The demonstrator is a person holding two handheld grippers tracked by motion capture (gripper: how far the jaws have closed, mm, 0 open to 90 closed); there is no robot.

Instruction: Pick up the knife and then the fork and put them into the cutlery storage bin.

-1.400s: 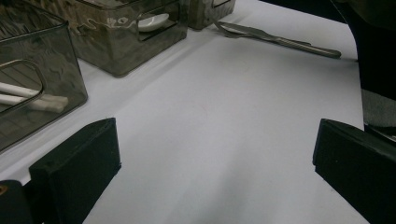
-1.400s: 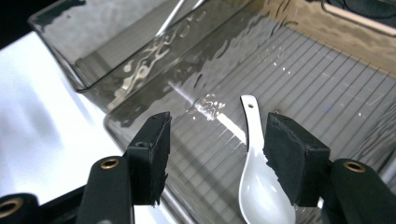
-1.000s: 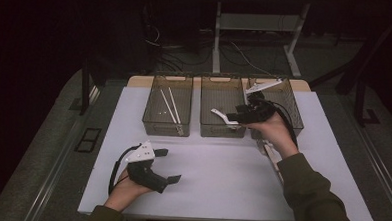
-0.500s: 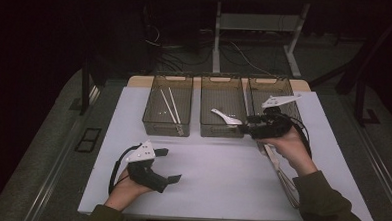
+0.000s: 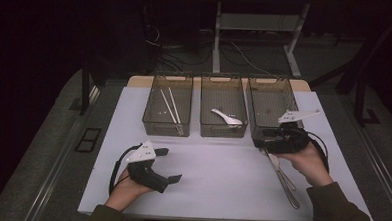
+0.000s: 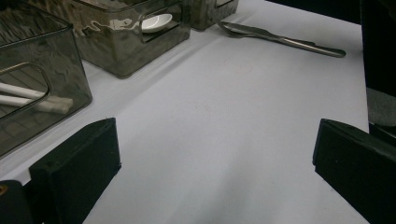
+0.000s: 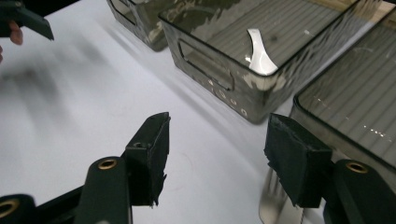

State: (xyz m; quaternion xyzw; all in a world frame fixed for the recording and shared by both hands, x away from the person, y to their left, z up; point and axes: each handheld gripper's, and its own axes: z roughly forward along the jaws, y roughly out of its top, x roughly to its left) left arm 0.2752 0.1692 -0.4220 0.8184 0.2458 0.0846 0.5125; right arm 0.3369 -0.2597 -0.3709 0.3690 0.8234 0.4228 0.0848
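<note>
White table (image 5: 216,176): three bins (image 5: 223,114), cutlery (image 5: 281,174).

- Three clear bins (image 5: 167,124) in a row on the table.
- Two white chopsticks (image 5: 169,105) in the left bin.
- One white spoon (image 5: 227,118), middle bin.
- Two metal utensils (image 5: 282,177), loose on the table.

Dim room, perhaps grey floor (image 5: 42,149)

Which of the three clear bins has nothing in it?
The right-hand bin, just beyond the right gripper. The left bin holds chopsticks; the middle bin holds a white spoon.
</note>
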